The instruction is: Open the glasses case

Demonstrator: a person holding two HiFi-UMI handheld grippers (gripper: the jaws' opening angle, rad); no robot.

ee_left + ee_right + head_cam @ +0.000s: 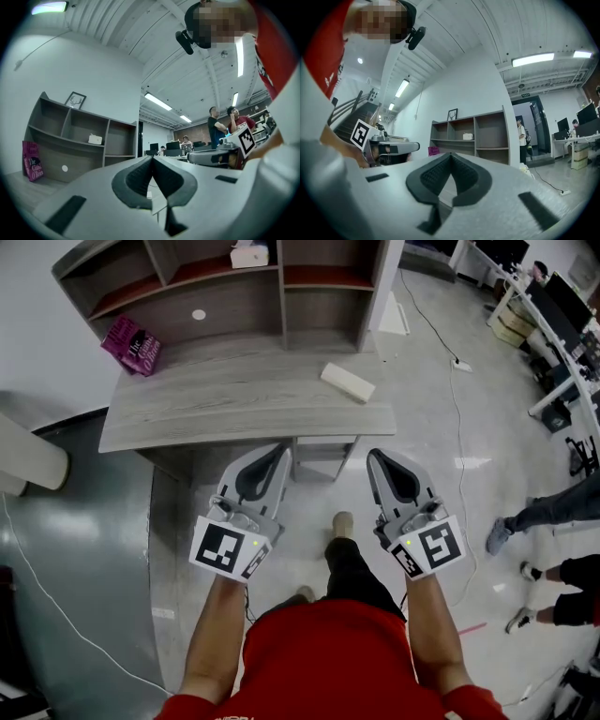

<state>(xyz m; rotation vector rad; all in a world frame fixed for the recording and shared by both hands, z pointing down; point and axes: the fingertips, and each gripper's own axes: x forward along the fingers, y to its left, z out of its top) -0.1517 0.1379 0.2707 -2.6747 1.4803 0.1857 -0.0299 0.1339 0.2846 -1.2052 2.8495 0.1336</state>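
A pale oblong case point(347, 382) lies on the grey desk point(234, 413), near its right front corner. Both grippers hang in front of the desk's front edge and touch nothing. My left gripper point(282, 450) is shut and empty, below the desk's middle. My right gripper point(374, 457) is shut and empty too, below and slightly right of the case. In the left gripper view the closed jaws point(152, 160) point toward the shelf unit point(70, 140). In the right gripper view the closed jaws point(451, 155) hide the desk top, so the case does not show there.
A pink bag point(131, 345) leans at the desk's back left. A white box point(249, 254) sits on a shelf above, and a small white disc point(199, 314) marks the back panel. A cable point(457, 409) runs over the floor at right, where people point(548, 512) stand.
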